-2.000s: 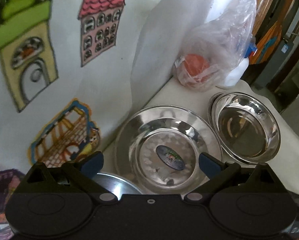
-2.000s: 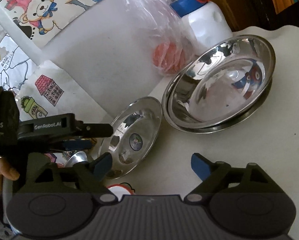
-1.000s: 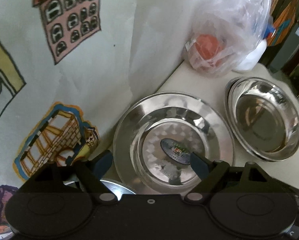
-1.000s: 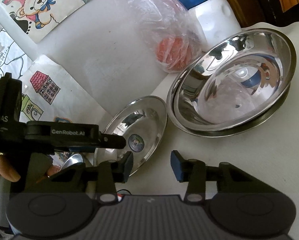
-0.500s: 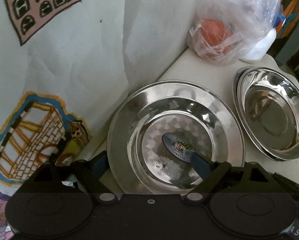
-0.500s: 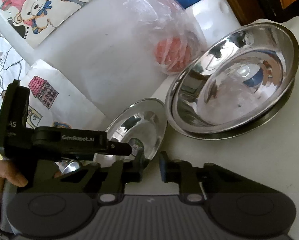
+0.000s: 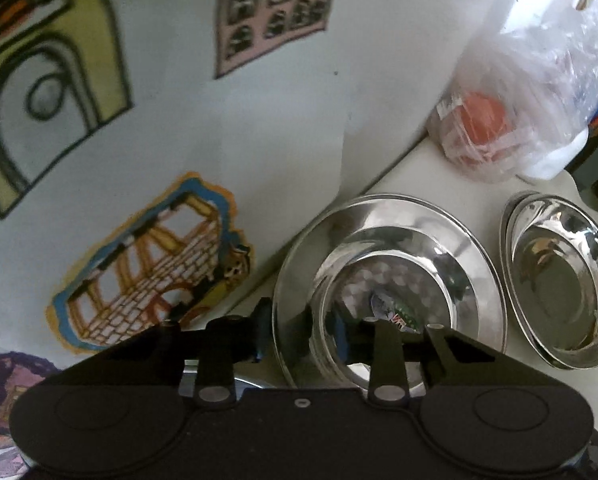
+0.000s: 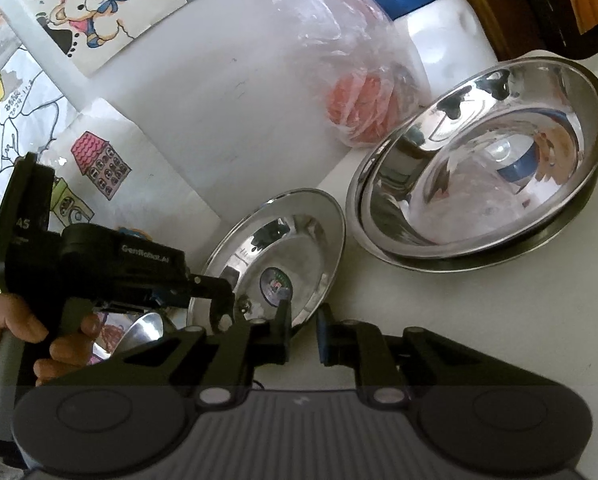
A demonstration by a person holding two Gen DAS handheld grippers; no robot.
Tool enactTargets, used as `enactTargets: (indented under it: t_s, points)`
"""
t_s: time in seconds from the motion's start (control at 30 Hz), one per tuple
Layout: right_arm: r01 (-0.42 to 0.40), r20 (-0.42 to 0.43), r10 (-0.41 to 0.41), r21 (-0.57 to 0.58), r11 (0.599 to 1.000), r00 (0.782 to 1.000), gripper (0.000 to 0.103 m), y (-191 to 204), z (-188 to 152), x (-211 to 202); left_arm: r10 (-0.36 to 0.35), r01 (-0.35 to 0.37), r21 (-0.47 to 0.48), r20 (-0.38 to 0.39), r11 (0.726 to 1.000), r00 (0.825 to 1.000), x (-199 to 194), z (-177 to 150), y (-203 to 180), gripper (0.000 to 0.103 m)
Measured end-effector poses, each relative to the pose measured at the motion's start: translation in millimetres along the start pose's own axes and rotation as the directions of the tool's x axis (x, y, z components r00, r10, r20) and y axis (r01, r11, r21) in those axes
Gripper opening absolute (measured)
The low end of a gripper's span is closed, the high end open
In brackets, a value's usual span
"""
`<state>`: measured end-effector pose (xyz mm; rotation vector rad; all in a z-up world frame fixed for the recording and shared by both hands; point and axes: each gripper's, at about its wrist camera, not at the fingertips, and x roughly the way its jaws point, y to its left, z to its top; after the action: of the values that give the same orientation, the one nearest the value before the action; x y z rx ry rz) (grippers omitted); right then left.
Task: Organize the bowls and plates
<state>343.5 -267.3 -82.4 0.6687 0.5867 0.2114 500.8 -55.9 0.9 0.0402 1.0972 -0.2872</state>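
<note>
The left gripper [image 7: 299,334] is closing its jaws over the near rim of a steel plate [image 7: 451,232]: one blue-padded finger sits outside the rim, the other inside the dish, and the pads are at or very near the metal. From the right wrist view the same gripper [image 8: 227,312] is held by a hand [image 8: 39,340] at the plate's [image 8: 299,232] left edge. The right gripper [image 8: 303,336] has its jaws drawn close together with only a narrow slit left and nothing between them; it hovers over the white tabletop [image 8: 479,312] just in front of the plate.

The plate lies flat on the table with a round sticker [image 7: 395,312] in its centre. To its right, apart from it, sits a stack of steel bowls [image 7: 559,280]. Behind them a clear plastic bag [image 7: 499,100] holding something orange leans by a white bottle with a blue cap [image 8: 431,24]. Children's drawings [image 7: 155,272] cover the wall. Another steel piece [image 8: 143,330] shows below the left gripper.
</note>
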Motion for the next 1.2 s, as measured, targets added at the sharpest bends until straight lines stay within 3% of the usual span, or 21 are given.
enactTargets:
  t_s: [0.13,0.63,0.9,1.2]
  points:
    - [0.000,0.035,0.002,-0.031,1.000,0.999,0.015,4.8,0.0,-8.3,-0.003,0.003,-0.033,0.016,0.999,1.000,-11.6,-6.4,9.2,0.024]
    - [0.022,0.161,-0.002,-0.121,0.992,0.987,0.015,5.3,26.1,-69.5,-0.073,0.082,-0.076,0.110,0.994,0.991,-65.5,-17.0,-3.5,0.024]
    - [0.118,0.202,-0.093,-0.112,0.987,0.975,0.015,-33.9,50.8,-98.7,-0.162,0.168,-0.042,0.117,0.985,0.980,-65.0,-11.2,-60.7,0.024]
    - [0.163,0.185,-0.150,-0.054,0.985,0.971,0.015,-83.9,61.8,-103.6,-0.223,0.225,-0.024,0.076,0.974,0.972,-26.5,-5.0,-130.1,0.024]
